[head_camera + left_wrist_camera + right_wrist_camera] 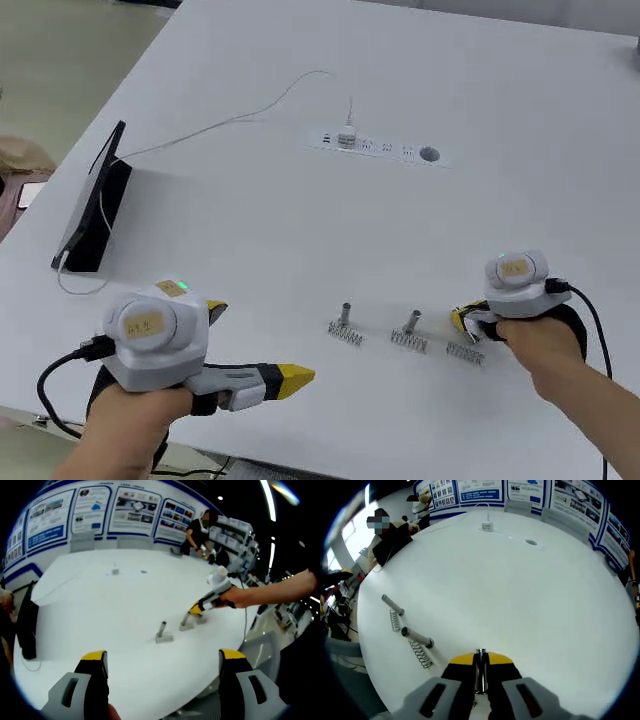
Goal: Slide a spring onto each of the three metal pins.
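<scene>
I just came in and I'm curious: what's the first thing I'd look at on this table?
You'd spot the two yellow-tipped tools over the big white table. The right gripper has its jaws shut on a small metal pin, and the left gripper hangs open near the front edge. Between them two more pins stand upright, with three little springs lying in a row beside them.

2 pins [345, 313] upright, springs [408, 342] flat nr bases
</scene>
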Available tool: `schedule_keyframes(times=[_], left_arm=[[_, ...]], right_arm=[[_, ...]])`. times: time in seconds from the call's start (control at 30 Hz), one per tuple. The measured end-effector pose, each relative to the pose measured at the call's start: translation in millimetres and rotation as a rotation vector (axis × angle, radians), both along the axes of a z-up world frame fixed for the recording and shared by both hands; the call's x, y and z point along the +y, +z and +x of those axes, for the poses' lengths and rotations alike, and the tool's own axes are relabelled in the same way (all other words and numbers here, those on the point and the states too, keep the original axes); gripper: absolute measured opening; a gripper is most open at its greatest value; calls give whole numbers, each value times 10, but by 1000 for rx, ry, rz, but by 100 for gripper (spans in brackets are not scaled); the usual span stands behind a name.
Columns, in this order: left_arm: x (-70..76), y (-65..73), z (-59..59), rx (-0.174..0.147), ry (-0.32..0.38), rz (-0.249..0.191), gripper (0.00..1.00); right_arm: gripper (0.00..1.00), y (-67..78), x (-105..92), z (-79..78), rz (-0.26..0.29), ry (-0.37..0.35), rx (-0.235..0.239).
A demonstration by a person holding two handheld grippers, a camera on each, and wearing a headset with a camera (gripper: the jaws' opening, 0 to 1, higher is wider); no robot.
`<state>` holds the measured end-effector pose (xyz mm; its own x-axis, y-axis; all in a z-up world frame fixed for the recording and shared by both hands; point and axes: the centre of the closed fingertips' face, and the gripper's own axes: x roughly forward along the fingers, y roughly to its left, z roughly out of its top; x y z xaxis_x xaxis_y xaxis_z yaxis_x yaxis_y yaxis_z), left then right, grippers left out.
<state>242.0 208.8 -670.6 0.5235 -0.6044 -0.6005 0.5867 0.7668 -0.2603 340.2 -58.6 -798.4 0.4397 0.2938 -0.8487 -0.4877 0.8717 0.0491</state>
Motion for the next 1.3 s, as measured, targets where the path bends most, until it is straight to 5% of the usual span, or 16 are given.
schedule_keyframes(times=[1.3], left_arm=[[-98,67,23,-15,-17,-17,94]], right_arm=[[9,295,-135,-108,86,-139,-142]])
